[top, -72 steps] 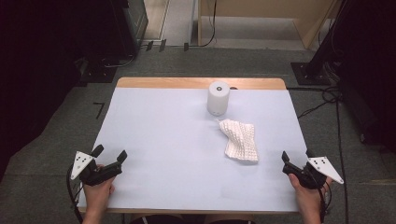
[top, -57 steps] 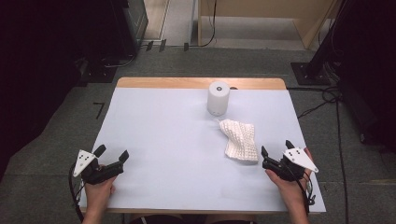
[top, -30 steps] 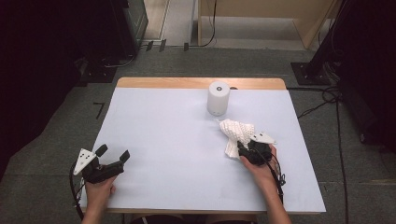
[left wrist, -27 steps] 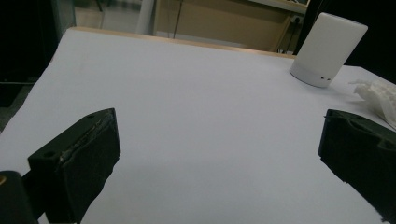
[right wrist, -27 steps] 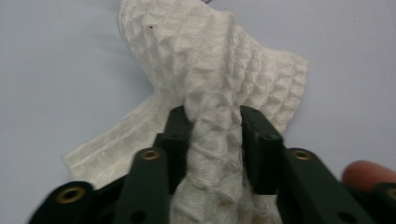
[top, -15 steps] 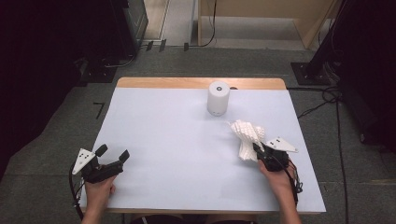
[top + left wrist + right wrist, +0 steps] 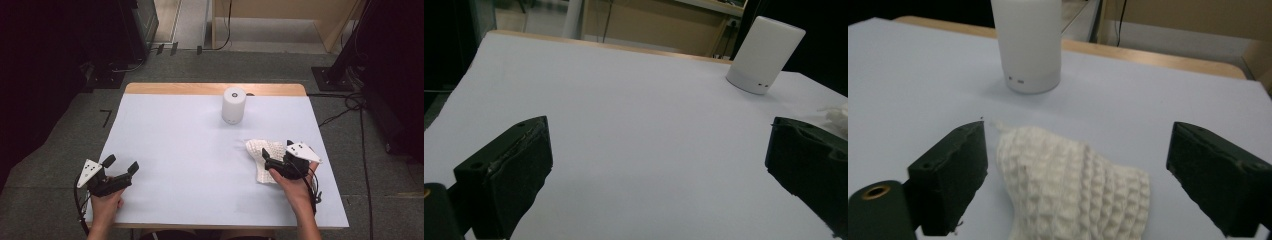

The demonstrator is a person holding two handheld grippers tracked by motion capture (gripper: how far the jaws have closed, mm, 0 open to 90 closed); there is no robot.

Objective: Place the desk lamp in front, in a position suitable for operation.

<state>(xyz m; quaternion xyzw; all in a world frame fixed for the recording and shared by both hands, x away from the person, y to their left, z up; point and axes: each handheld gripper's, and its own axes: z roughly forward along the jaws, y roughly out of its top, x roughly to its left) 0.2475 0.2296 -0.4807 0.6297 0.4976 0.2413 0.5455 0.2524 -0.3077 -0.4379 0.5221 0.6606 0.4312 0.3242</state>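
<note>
One table [image 7: 165, 150], white-topped, wood edge at the far side. On it:

- One white waffle-weave cloth [image 7: 262, 155], crumpled, near the table's right edge.
- One white cylinder [image 7: 233, 105], upright, near the table's far edge, beyond the cloth.
- Two handheld grippers: left gripper [image 7: 120, 171] at the table's near left corner, right gripper [image 7: 268, 161] over the cloth. Each has two black jaws, four jaws in all.
- Two hands, one per gripper.
</note>
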